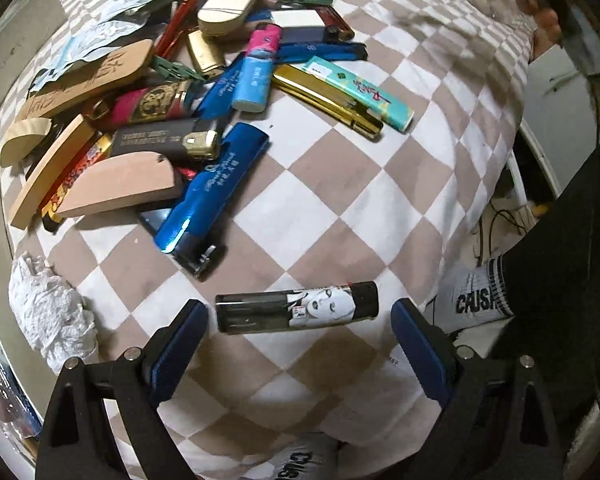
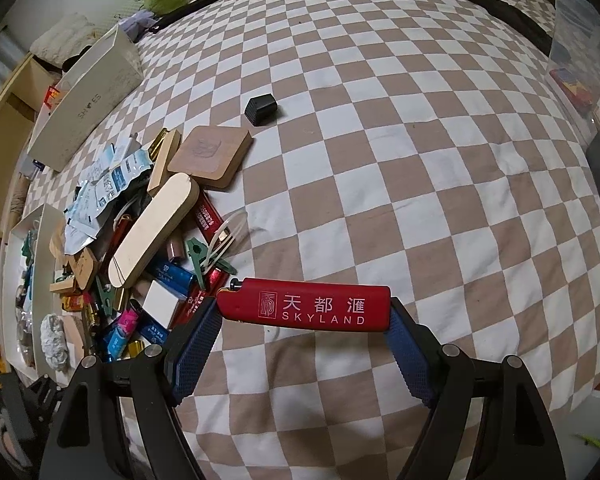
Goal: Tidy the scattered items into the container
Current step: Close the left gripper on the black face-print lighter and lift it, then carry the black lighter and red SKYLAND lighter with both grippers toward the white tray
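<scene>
Your left gripper (image 1: 298,312) stands wide, straddling the black portrait-printed lighter (image 1: 296,307) without touching it; the lighter pile (image 1: 172,92) crowds ten o'clock, and the checked bedsheet (image 1: 340,184) lies free toward one o'clock. Your right gripper (image 2: 304,312) clamps the red SKYLAND lighter (image 2: 306,305) endwise; the white shoebox (image 2: 88,108) sits at ten o'clock.

Both wrist views downward, sharing lighter pile (image 1: 172,92).

Checked bed (image 2: 380,160): lighter pile (image 1: 172,92) near its left edge, black lighter (image 1: 296,307) apart, black cap (image 2: 261,109) mid-bed.
</scene>
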### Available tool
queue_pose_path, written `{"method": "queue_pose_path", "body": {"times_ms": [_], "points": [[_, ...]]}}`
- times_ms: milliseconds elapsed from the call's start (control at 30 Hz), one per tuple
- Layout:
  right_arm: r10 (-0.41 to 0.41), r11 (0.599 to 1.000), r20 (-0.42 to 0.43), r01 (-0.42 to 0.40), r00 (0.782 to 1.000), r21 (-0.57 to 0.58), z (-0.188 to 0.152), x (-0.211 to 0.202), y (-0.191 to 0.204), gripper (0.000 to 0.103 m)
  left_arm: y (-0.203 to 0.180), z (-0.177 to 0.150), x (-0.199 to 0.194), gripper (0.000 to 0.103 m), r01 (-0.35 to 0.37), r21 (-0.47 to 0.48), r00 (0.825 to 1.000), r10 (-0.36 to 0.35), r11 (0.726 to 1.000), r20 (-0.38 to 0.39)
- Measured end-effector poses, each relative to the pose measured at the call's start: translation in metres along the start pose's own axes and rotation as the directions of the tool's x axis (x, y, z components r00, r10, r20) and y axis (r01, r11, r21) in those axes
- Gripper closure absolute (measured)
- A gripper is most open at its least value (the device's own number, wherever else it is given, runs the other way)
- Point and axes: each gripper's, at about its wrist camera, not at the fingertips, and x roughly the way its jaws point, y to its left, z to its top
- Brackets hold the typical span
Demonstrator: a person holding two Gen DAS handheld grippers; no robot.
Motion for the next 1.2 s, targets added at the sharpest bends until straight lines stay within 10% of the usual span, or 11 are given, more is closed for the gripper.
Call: {"method": "queue_pose_path", "body": {"times_ms": [600, 1200], "points": [[-0.026, 0.999, 0.004, 0.026, 1.0, -0.019, 0.001, 0.0, 0.01, 0.022, 0.0, 0.0, 0.0, 0.021, -0.079, -0.03, 0.997, 0.079, 0.996, -0.023], [-0.012, 0.998, 0.073, 0.017, 0.997, -0.069, 0.003, -0.022, 0.043, 0.022, 0.047, 0.032, -0.091, 0.021, -0.046, -0.215, 0.962, 0.101, 0.976, 0.252]]}}
